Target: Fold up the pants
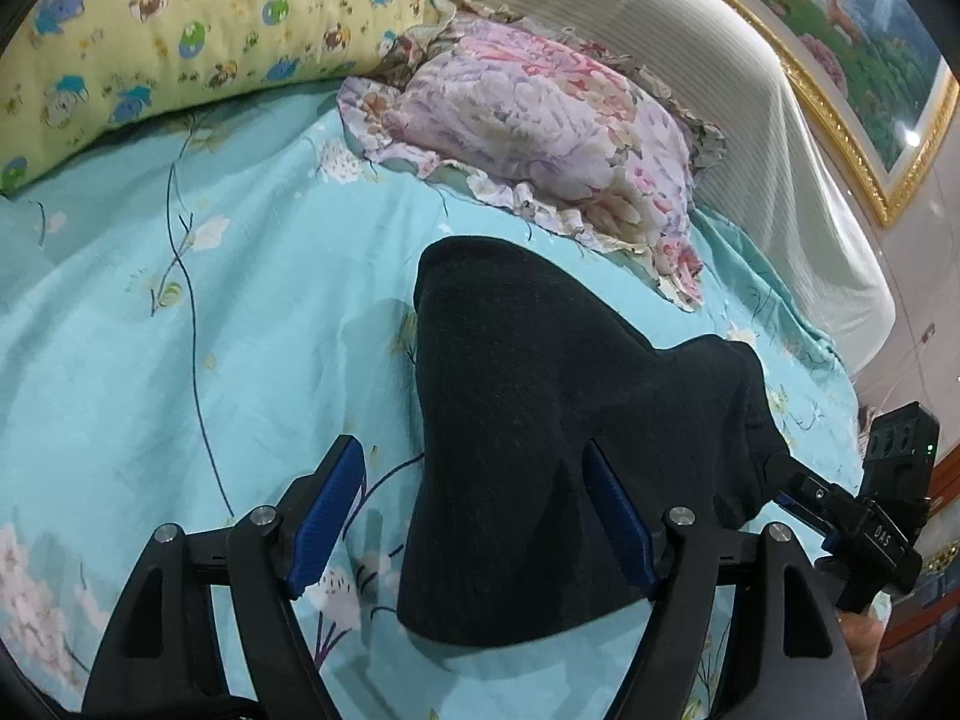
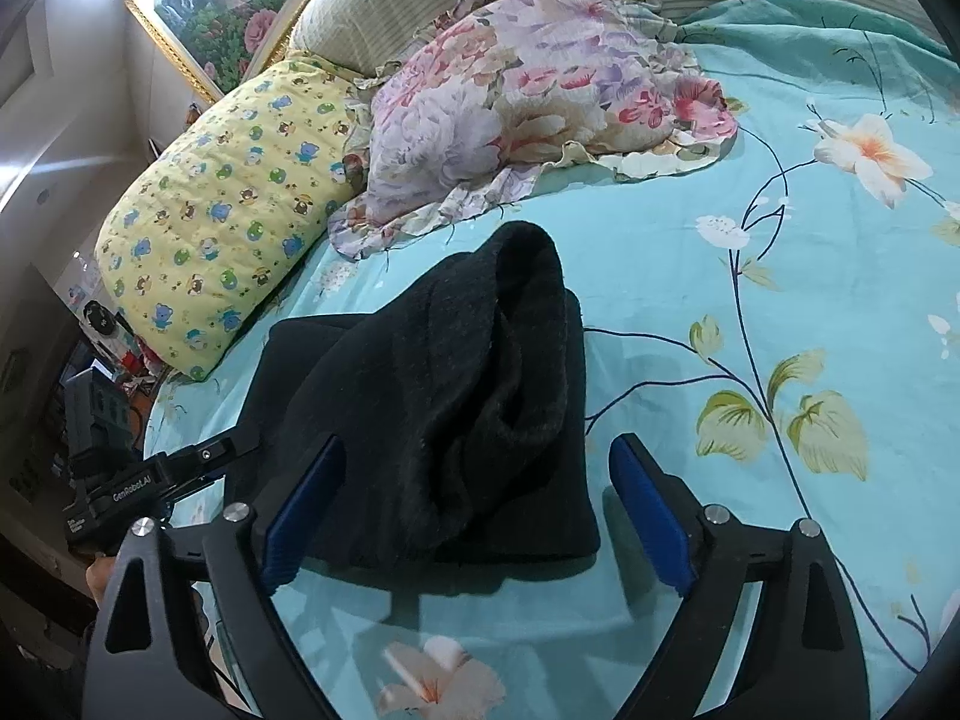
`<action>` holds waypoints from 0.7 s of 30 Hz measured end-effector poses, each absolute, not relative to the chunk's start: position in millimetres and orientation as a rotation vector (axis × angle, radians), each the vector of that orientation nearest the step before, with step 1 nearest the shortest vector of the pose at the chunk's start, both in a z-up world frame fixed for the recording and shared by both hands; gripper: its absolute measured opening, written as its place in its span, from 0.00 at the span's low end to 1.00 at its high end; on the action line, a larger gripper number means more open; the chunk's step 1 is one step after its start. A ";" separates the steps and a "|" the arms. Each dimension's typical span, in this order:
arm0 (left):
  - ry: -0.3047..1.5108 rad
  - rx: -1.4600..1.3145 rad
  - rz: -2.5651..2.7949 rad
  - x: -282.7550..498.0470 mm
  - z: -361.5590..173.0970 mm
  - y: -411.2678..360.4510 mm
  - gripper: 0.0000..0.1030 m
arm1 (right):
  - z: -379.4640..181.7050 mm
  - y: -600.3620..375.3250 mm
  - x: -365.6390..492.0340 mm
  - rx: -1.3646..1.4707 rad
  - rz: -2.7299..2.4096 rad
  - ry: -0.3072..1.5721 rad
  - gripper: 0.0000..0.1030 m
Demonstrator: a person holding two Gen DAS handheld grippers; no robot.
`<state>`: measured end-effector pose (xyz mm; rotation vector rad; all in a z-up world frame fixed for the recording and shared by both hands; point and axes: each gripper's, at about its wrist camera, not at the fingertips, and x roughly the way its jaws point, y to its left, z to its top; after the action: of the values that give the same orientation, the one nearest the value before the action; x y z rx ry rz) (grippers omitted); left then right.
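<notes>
The black fleecy pants (image 2: 444,420) lie as a thick folded bundle on the turquoise bedsheet printed with white flowers and thin dark stems (image 2: 750,312), near the middle of the bed. In the right wrist view the bundle sits in the near centre, its upper layer humped and rolled so that a fuzzy inner face shows along the far right edge, over a flatter layer lying on the sheet.

The right gripper (image 2: 477,498) hovers at the near edge of the bundle with its blue-padded fingers spread wide, one on each side of the cloth; they hold nothing. The left gripper (image 1: 474,516) is also wide open, its left pad over bare sheet and its right pad against the side of the dark fabric, not clamped on it. In the left wrist view the right gripper's body reaches in at the right edge of the pants.

Beyond the pants, on the far side, a crumpled floral pillow in pink, lilac and cream with a ruffled edge (image 2: 540,96) rests on the sheet. To its left lies a yellow pillow patterned with small cartoon bears (image 2: 228,210). Behind both stands a pale ribbed headboard (image 1: 690,60), with a gold-framed landscape painting (image 1: 852,18) on the wall
</notes>
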<state>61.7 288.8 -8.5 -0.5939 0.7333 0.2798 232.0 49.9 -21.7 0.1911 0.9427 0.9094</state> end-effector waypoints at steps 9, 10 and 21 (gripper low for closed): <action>0.726 -0.540 0.322 44.9 -0.3 271.3 0.78 | -18.0 46.5 216.6 0.135 0.900 0.908 0.92; 0.730 -0.527 0.325 42.6 -0.1 267.5 0.78 | -16.8 45.5 213.7 0.131 0.904 0.898 0.93; 0.744 -0.438 0.342 26.7 4.0 239.3 0.79 | 3.0 44.5 173.3 -0.009 0.935 0.742 0.99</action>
<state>26.7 239.3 4.0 -0.4377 0.7440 0.3420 173.3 44.5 3.0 -0.0086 0.7424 0.9350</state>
